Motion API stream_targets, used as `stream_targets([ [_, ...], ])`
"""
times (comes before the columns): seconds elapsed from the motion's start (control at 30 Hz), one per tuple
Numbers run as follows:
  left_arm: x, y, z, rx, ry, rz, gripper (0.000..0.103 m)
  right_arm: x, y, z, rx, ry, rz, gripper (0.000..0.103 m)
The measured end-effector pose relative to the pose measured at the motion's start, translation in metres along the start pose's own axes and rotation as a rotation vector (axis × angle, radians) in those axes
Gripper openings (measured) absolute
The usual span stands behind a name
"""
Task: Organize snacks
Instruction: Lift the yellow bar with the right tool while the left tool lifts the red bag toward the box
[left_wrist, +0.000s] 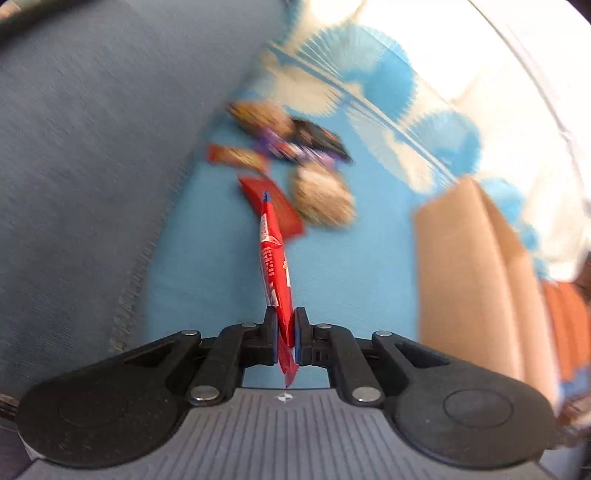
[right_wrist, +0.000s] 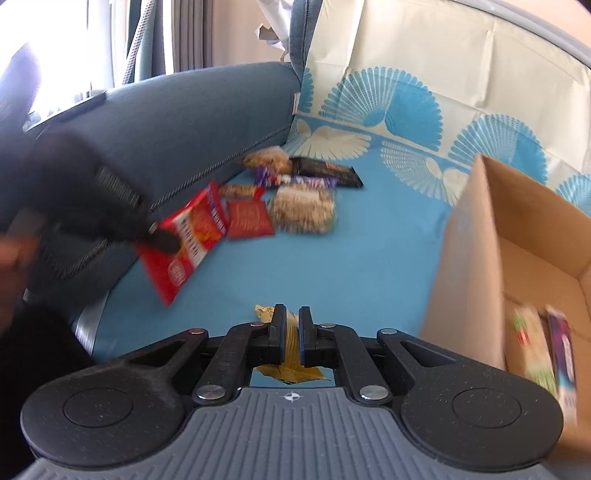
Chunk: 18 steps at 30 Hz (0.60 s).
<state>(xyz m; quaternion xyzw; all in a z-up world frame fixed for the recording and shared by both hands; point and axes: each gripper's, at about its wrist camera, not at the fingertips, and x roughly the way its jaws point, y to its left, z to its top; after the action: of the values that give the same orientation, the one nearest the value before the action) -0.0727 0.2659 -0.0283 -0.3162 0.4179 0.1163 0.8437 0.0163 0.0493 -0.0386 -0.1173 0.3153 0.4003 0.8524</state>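
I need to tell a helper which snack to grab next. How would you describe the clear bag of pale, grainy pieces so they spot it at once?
Start at the blue cloth beside the cardboard box. In the snack pile by the sofa cushion, the clear bag lies nearest the box. It is the one puffy, see-through pack of beige pieces; its neighbours are flat printed wrappers.

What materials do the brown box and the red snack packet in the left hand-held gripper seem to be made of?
The brown box looks like plain matte cardboard: flat tan walls with a thin raw edge. The red snack packet held by the left hand-held gripper appears to be glossy printed plastic film, thin and flexible; foil lining cannot be told.
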Motion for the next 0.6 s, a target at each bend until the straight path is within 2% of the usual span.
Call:
stream_targets([
  [0.07, 0.007, -0.004, -0.003, 0.039, 0.099, -0.067, 0.008, -0.005, 0.001, -0.005, 0.014, 0.011, -0.003, 0.006],
  [0.1, 0.009, -0.006, -0.005, 0.059, 0.125, -0.057, 0.009, -0.007, 0.002, -0.007, 0.013, 0.005, -0.003, 0.006],
  [0.13, 0.008, -0.008, -0.005, 0.069, 0.123, -0.015, 0.012, -0.006, 0.004, -0.009, 0.006, 0.0, -0.004, 0.006],
  [0.2, 0.006, -0.004, -0.005, 0.037, 0.095, 0.057, 0.024, -0.001, 0.006, -0.012, 0.0, 0.014, 0.001, 0.006],
  [0.27, 0.005, 0.001, -0.005, -0.001, 0.076, 0.09, 0.033, 0.006, 0.005, -0.015, 0.015, 0.047, 0.019, 0.007],
  [0.33, 0.006, -0.002, -0.004, 0.012, 0.07, 0.103, 0.037, 0.013, 0.003, -0.016, 0.036, 0.077, 0.035, 0.008],
  [0.4, 0.01, -0.01, -0.004, 0.062, 0.072, 0.11, 0.044, 0.017, 0.003, -0.016, 0.043, 0.087, 0.044, 0.012],
  [0.5, 0.018, -0.021, -0.003, 0.155, 0.068, 0.136, 0.057, 0.019, 0.0, -0.017, 0.05, 0.088, 0.048, 0.024],
  [0.57, 0.026, -0.033, -0.007, 0.216, 0.077, 0.152, 0.059, 0.018, -0.002, -0.017, 0.062, 0.083, 0.052, 0.035],
  [0.6, 0.03, -0.039, -0.008, 0.244, 0.088, 0.162, 0.059, 0.018, -0.003, -0.017, 0.066, 0.081, 0.056, 0.037],
])
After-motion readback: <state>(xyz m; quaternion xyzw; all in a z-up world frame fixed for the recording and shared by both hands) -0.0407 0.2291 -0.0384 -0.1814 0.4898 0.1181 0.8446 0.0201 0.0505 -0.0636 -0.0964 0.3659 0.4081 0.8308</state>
